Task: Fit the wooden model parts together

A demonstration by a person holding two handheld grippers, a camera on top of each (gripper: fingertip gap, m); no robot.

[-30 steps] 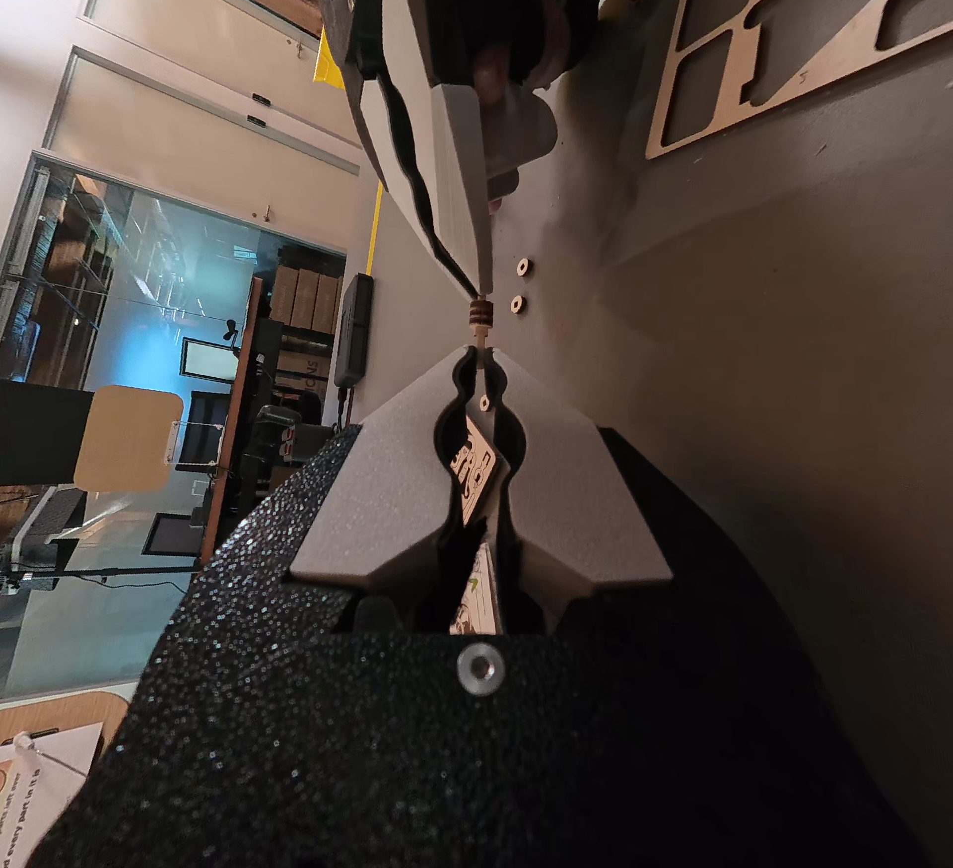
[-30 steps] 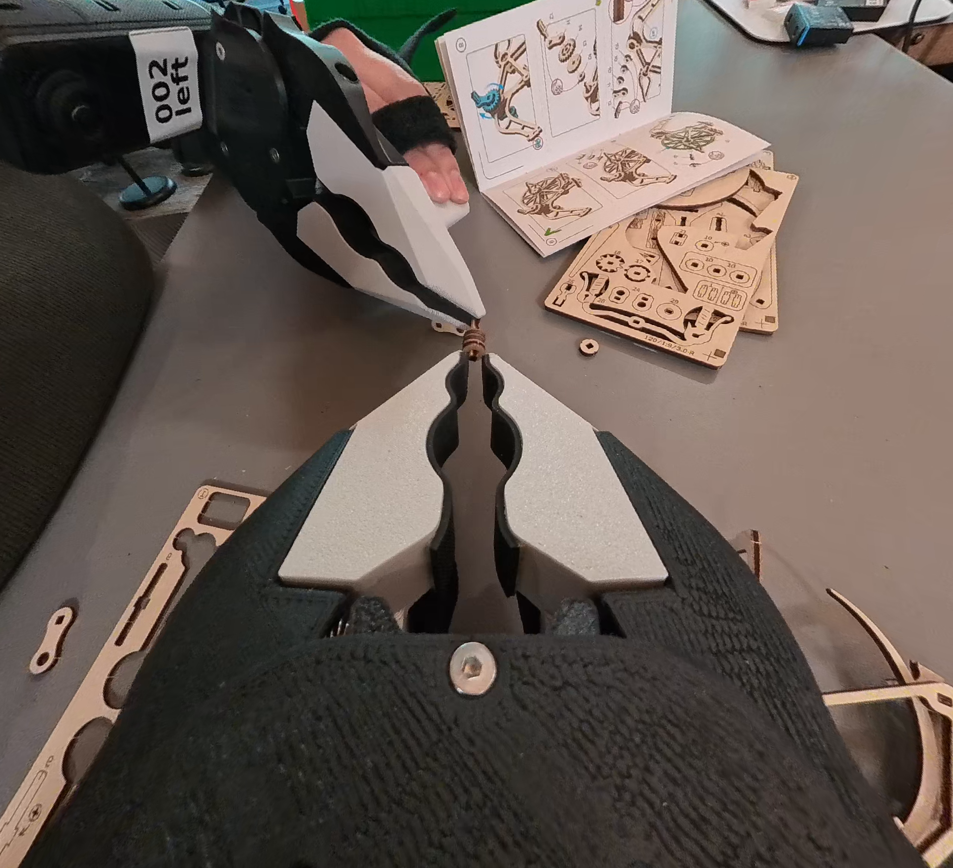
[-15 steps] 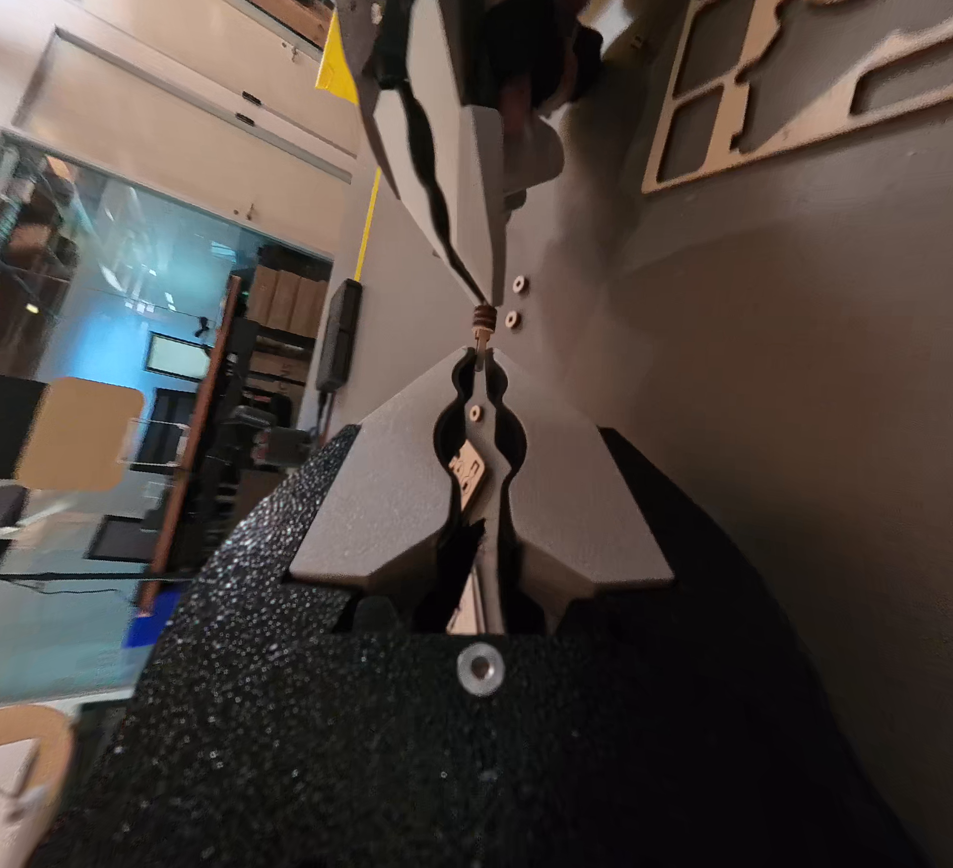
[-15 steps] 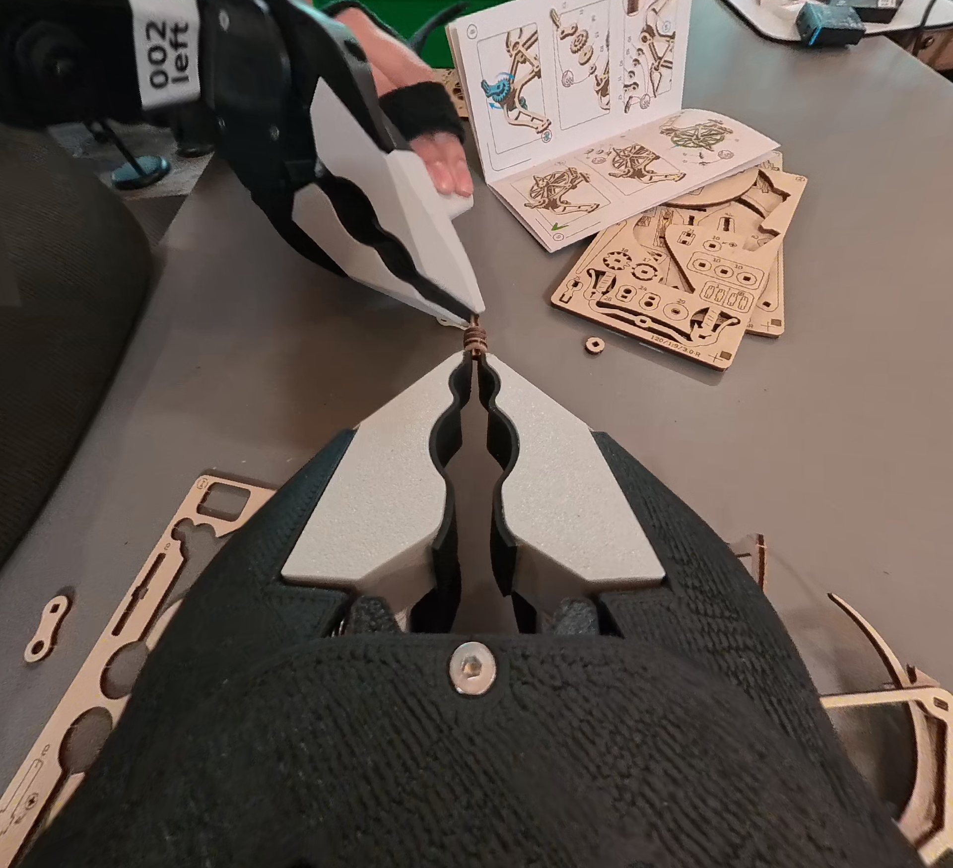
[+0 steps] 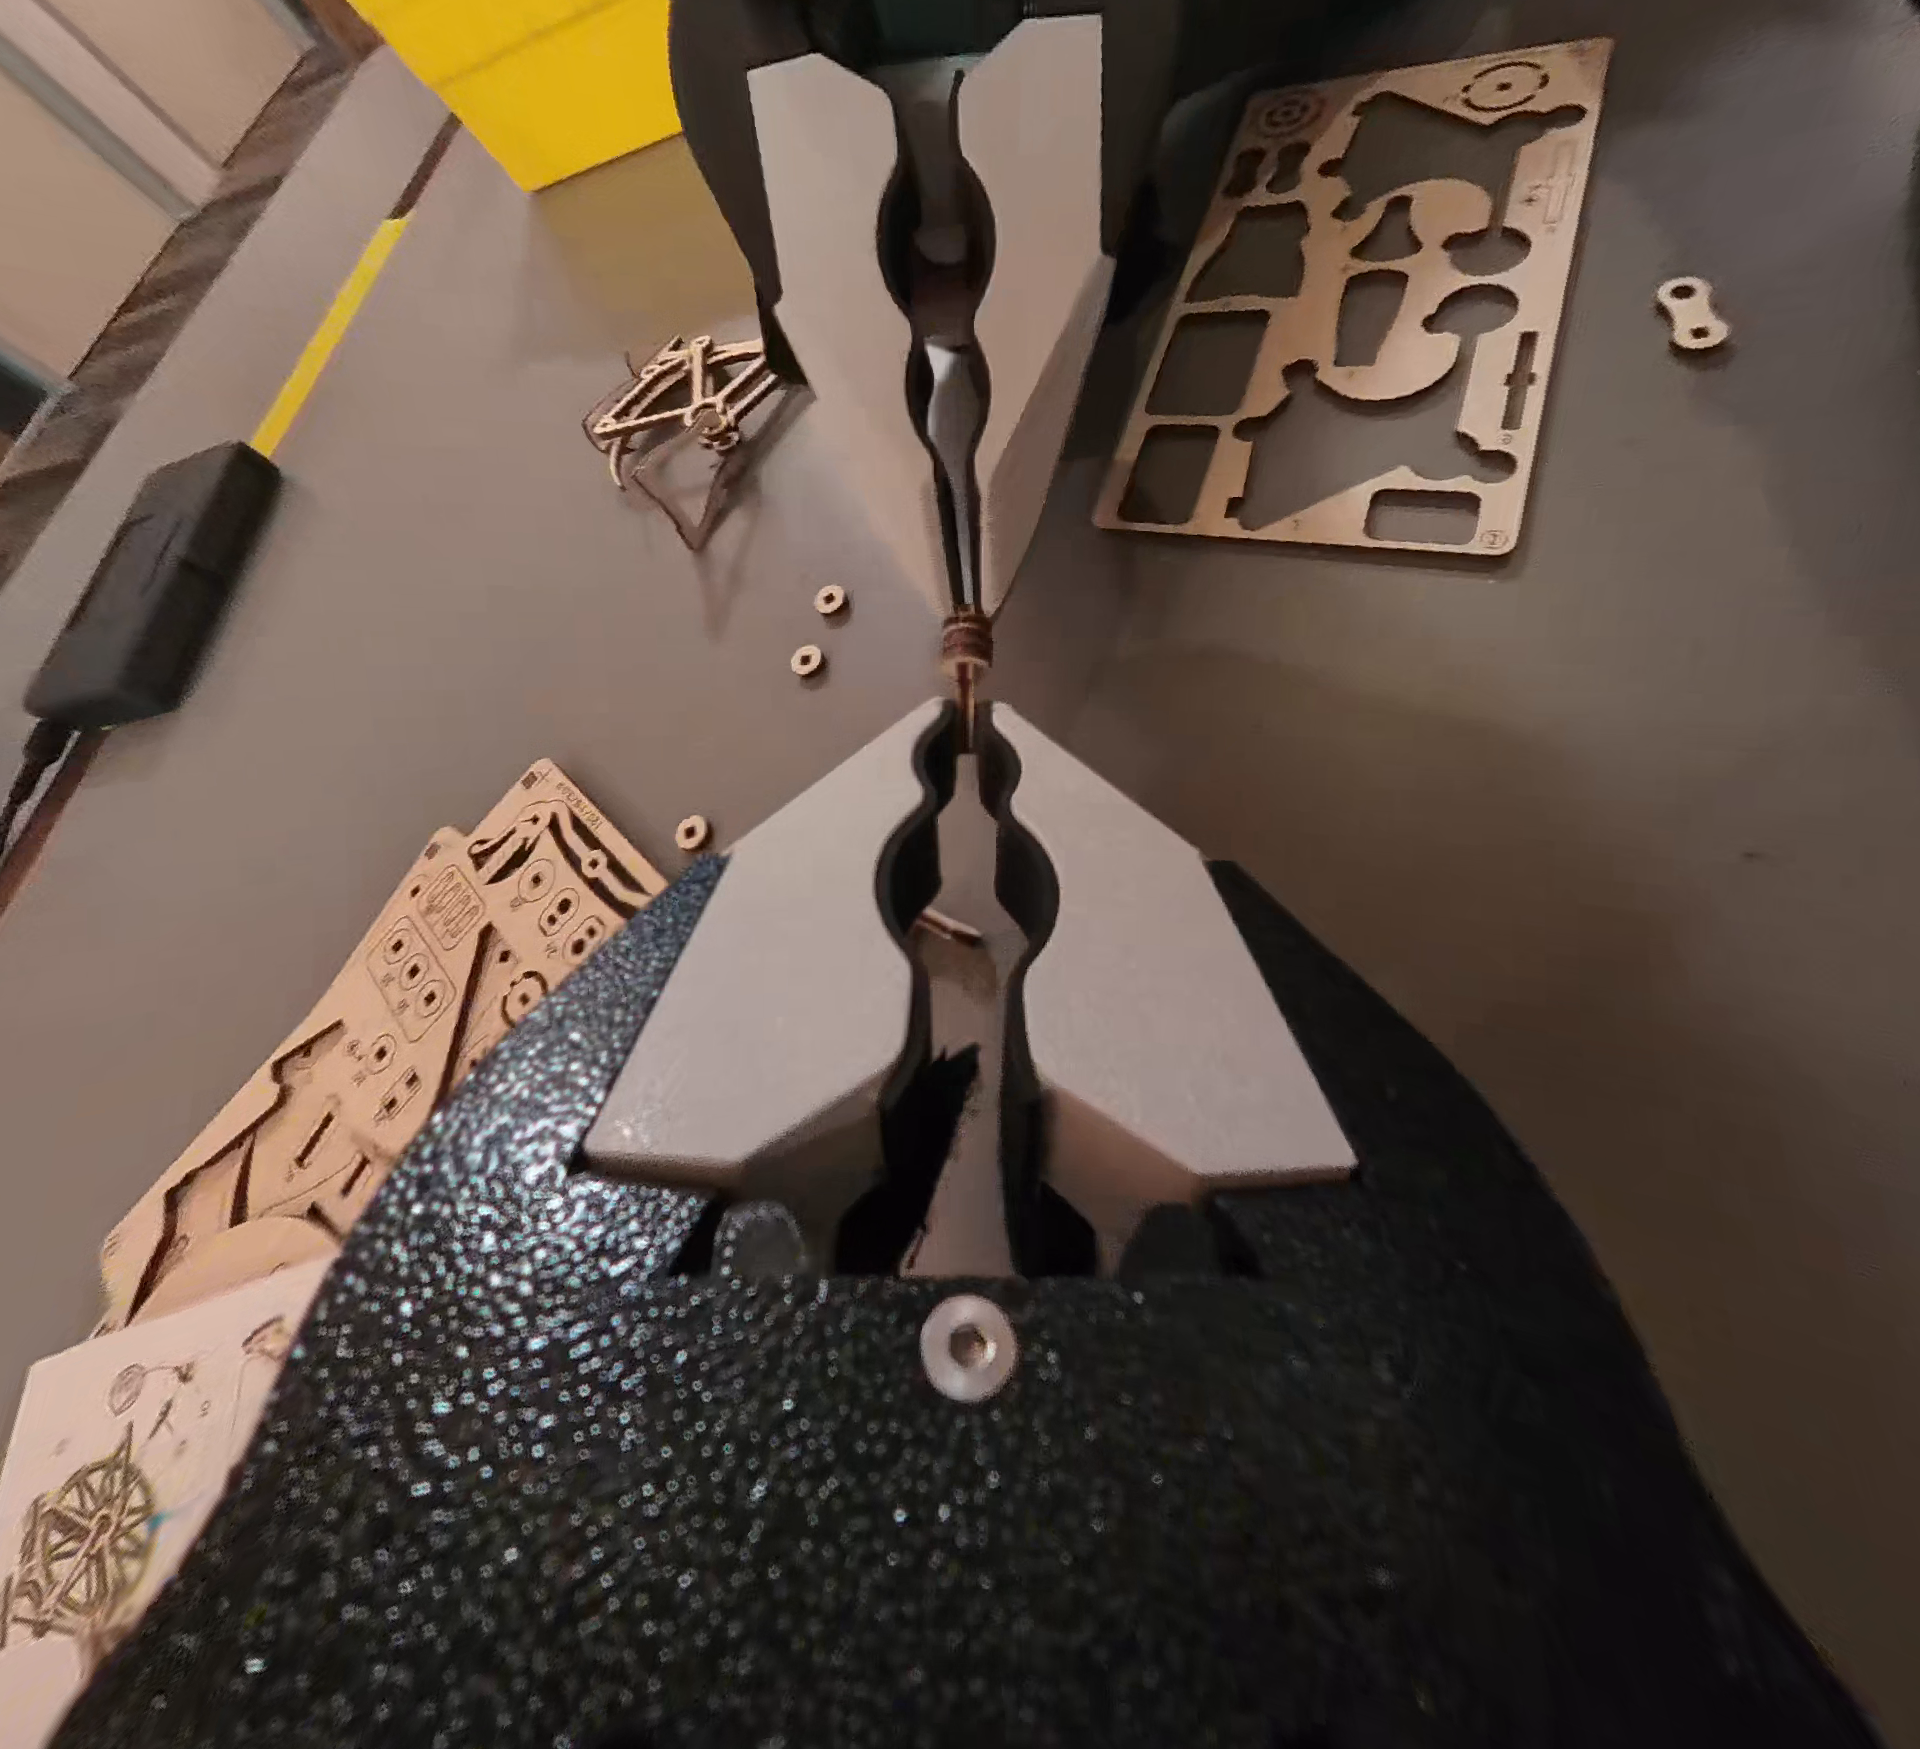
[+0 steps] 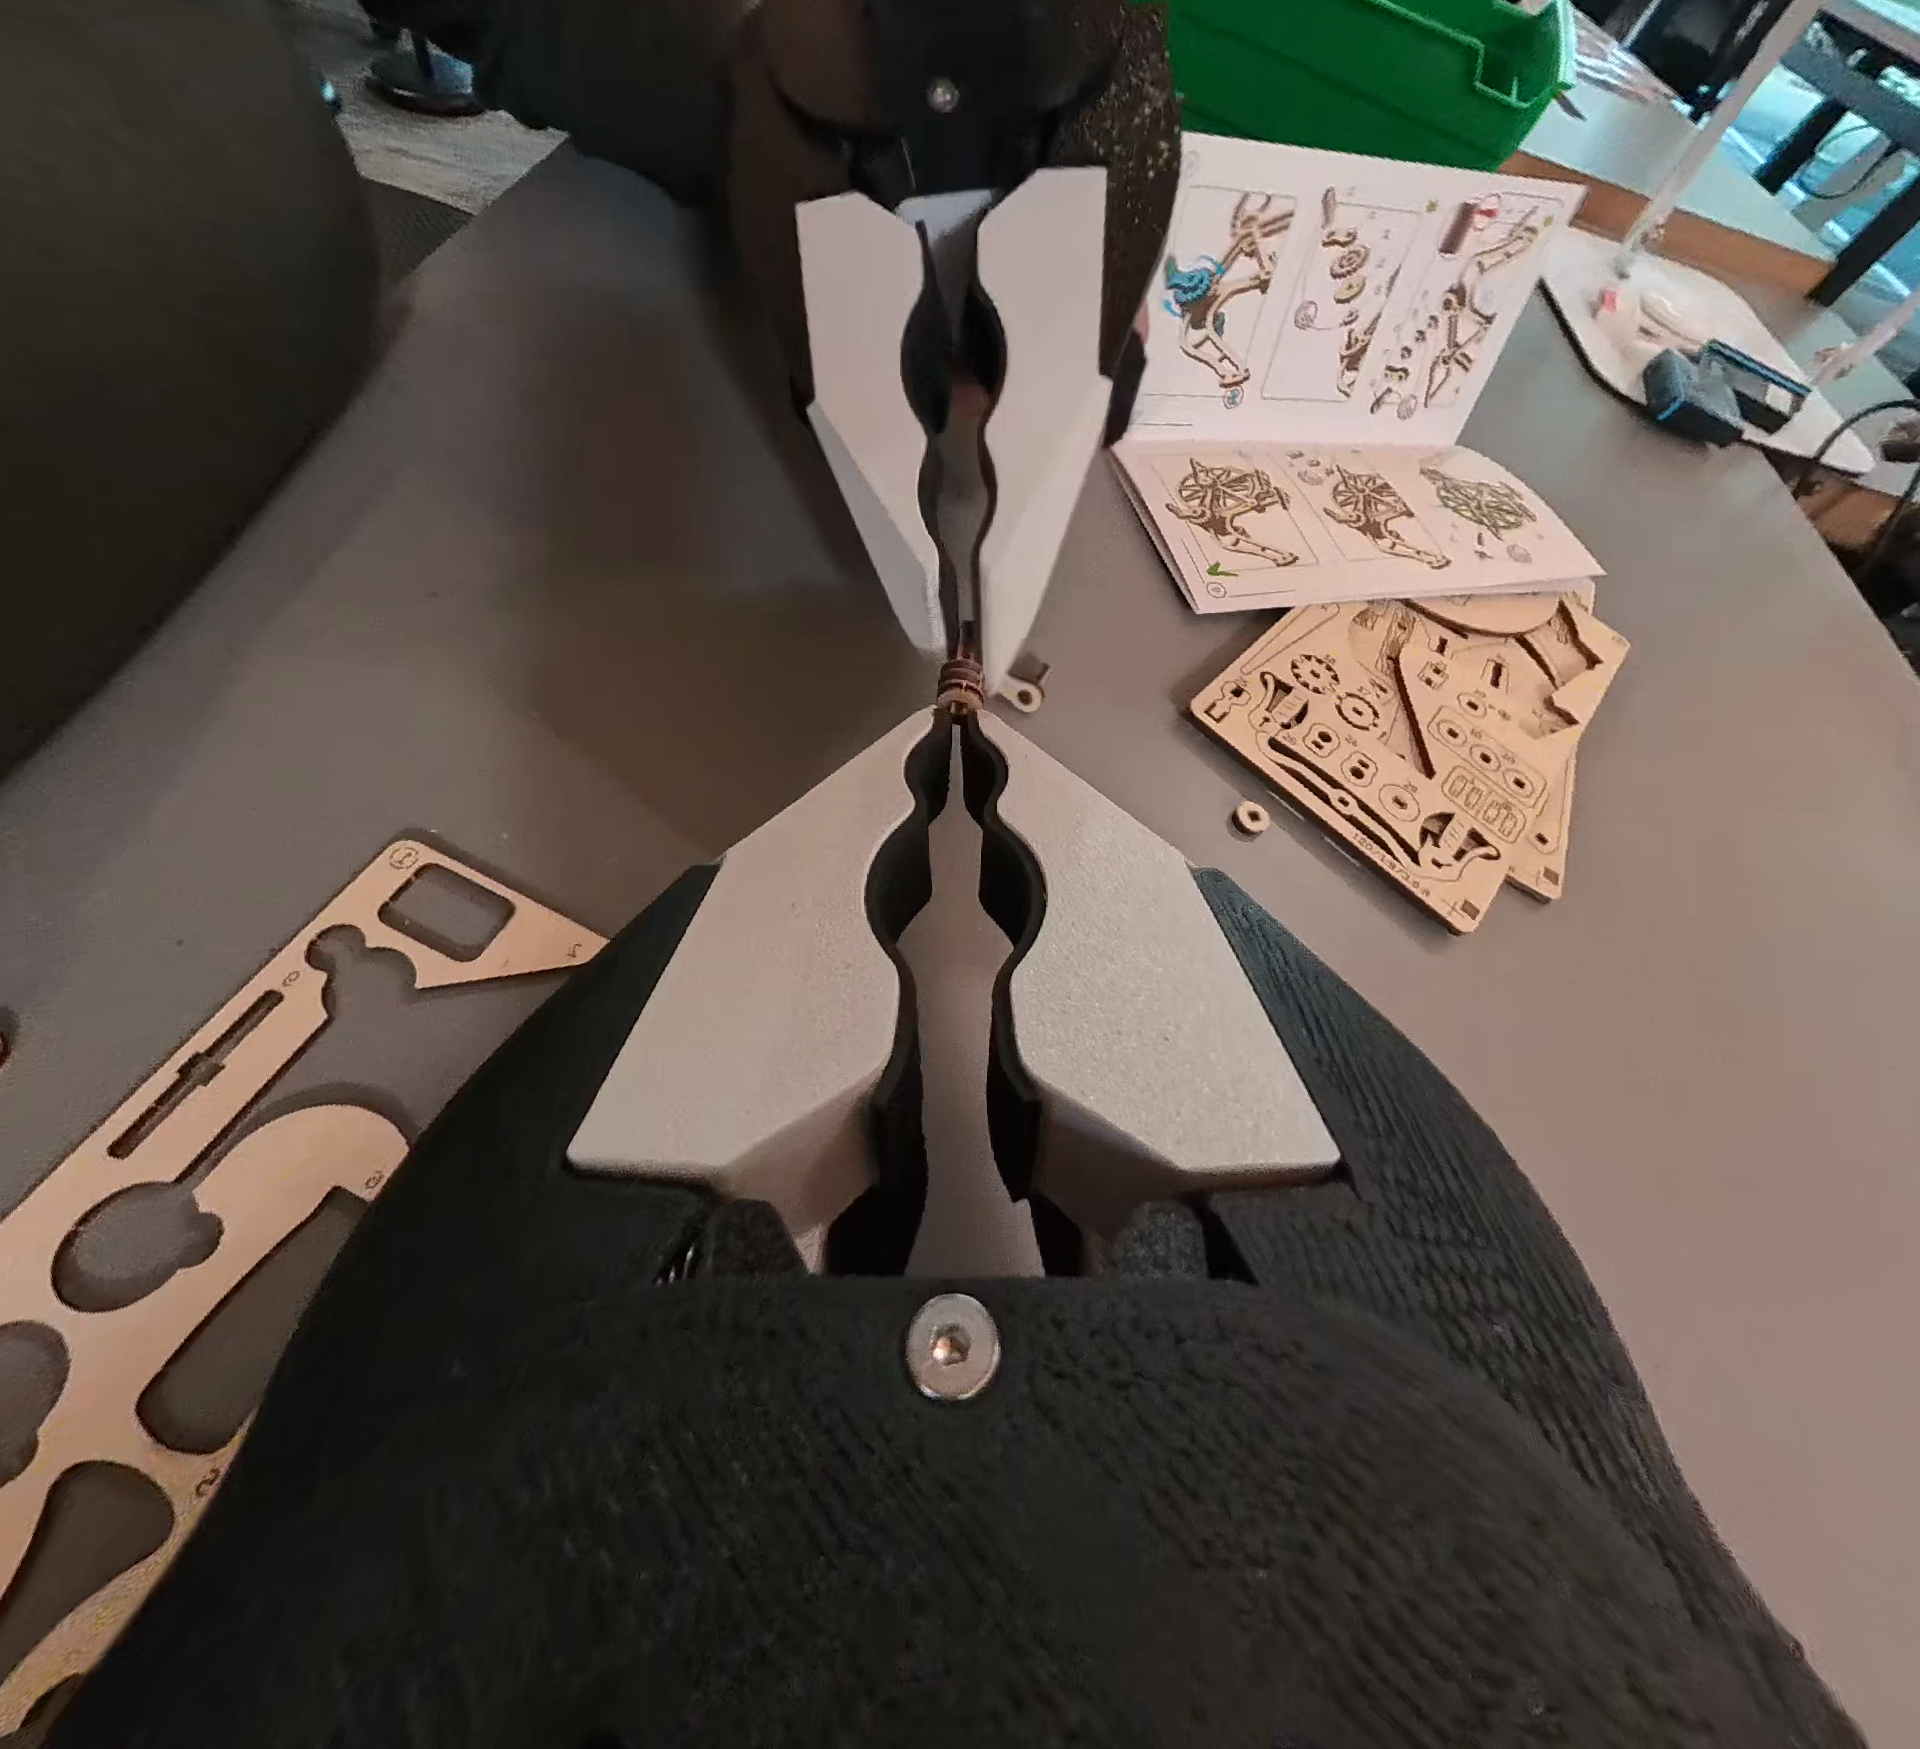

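Left wrist view only: yellow bin [image 5: 540, 6] far left, black box [image 5: 156, 587] at table edge, spoked wooden piece [image 5: 686, 411], loose washers [image 5: 828, 599], emptied part sheet [image 5: 1361, 307] far right. Right wrist view only: green bin [image 6: 1340, 6], open instruction booklet [image 6: 1340, 390], uncut part sheets [image 6: 1423, 754] right. Left gripper [image 5: 968, 712] clenched on thin wooden pin; right gripper [image 6: 956, 731] clenched on opposite end, tip to tip. Stacked wooden discs [image 5: 965, 637] between them, above grey table [image 6: 1662, 1076]. Bare tabletop near right.
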